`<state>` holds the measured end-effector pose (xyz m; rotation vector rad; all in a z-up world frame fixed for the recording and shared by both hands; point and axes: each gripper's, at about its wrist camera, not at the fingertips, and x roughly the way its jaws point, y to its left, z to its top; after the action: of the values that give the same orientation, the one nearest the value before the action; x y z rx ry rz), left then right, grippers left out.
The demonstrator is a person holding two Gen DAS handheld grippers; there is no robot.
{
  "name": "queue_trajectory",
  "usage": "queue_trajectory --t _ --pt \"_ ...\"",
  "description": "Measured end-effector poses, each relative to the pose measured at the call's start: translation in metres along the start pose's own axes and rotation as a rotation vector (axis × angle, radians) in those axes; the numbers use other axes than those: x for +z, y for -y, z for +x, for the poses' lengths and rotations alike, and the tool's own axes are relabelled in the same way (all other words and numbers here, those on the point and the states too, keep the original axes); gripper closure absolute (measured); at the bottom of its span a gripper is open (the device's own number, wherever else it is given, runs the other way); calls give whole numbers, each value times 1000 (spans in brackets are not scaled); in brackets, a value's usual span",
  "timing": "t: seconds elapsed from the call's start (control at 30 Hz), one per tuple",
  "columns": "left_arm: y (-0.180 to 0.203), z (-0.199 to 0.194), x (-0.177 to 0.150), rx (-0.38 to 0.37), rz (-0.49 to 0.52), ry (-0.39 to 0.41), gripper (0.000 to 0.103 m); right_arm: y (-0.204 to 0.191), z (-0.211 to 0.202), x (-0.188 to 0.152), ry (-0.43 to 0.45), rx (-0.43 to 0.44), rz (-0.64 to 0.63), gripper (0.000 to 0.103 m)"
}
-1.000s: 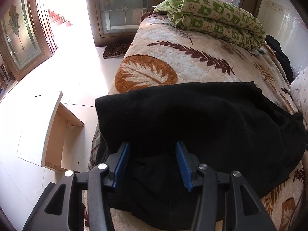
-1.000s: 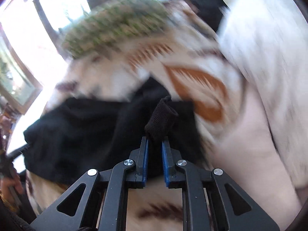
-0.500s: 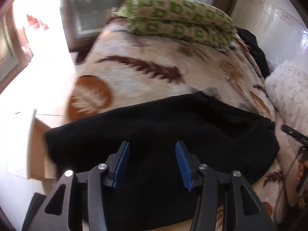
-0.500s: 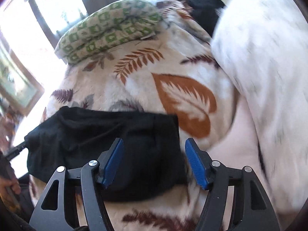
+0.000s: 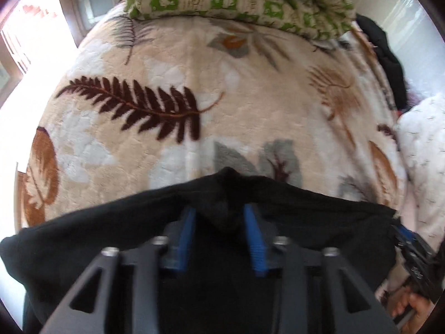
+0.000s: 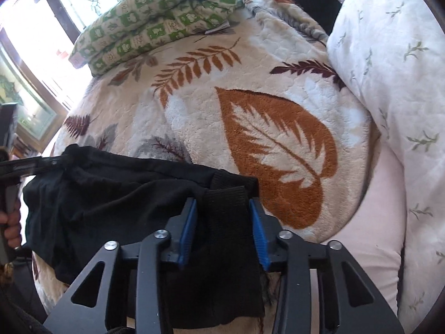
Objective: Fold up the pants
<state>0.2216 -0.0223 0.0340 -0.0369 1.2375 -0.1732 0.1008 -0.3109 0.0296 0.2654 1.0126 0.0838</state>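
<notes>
black pants between right hand-held gripper pads

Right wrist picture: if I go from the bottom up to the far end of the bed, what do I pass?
Right tool → black pants → big orange leaf on the blanket → folded green-and-white quilt.

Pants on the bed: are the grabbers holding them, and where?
Both grippers have the black pants between their fingers: the left gripper at a bunched top edge, the right gripper at a ribbed band. Neither looks fully shut.
</notes>
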Motion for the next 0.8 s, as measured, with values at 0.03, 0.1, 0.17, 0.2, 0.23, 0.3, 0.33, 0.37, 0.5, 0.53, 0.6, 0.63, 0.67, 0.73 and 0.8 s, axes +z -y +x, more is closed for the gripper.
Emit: queue_trajectory --t 0.03,0.1,0.17,0.2,0.23,0.3,0.33,0.37,0.5,0.53,0.6,0.63,0.67,0.73,0.8 --pt "-1 0 0 9 -3 6 84 0 -1 0 8 5 1 78" --pt "-6 -3 3 -12 -26 23 90 0 -5 2 25 15 -5 84" --pt "-12 -9 6 -39 -55 48 93 0 -7 4 46 17 -11 86" --pt "-15 -12 8 -51 -62 62 93 0 -8 5 50 21 -6 87" --pt "-16 -16 11 -58 -63 77 93 0 -8 6 52 23 -2 87" --pt "-14 -22 15 -53 -47 108 93 1 -7 7 56 20 8 87" --pt "-14 -24 16 -42 -34 121 94 2 -6 8 55 24 16 87" --pt "-11 -23 19 -30 -19 128 94 4 -6 8 61 27 25 87" --pt "-5 -8 27 -29 1 107 94 -1 -3 9 79 -5 -24 86" --pt "-5 -7 29 -46 -13 110 94 -1 0 9 71 -13 -27 86" --pt "-15 -12 27 -98 -64 117 94 2 6 9 57 -15 -20 81" --pt "-21 -15 28 -111 -90 112 94 4 7 8 53 -17 -9 76" --pt "-24 -17 28 -114 -110 110 94 7 7 8 55 -20 0 72" --pt "-28 -23 27 -114 -119 111 86 11 5 8 57 -18 16 67" --pt "-21 -26 25 -88 -89 105 68 13 3 9 54 -19 39 63"
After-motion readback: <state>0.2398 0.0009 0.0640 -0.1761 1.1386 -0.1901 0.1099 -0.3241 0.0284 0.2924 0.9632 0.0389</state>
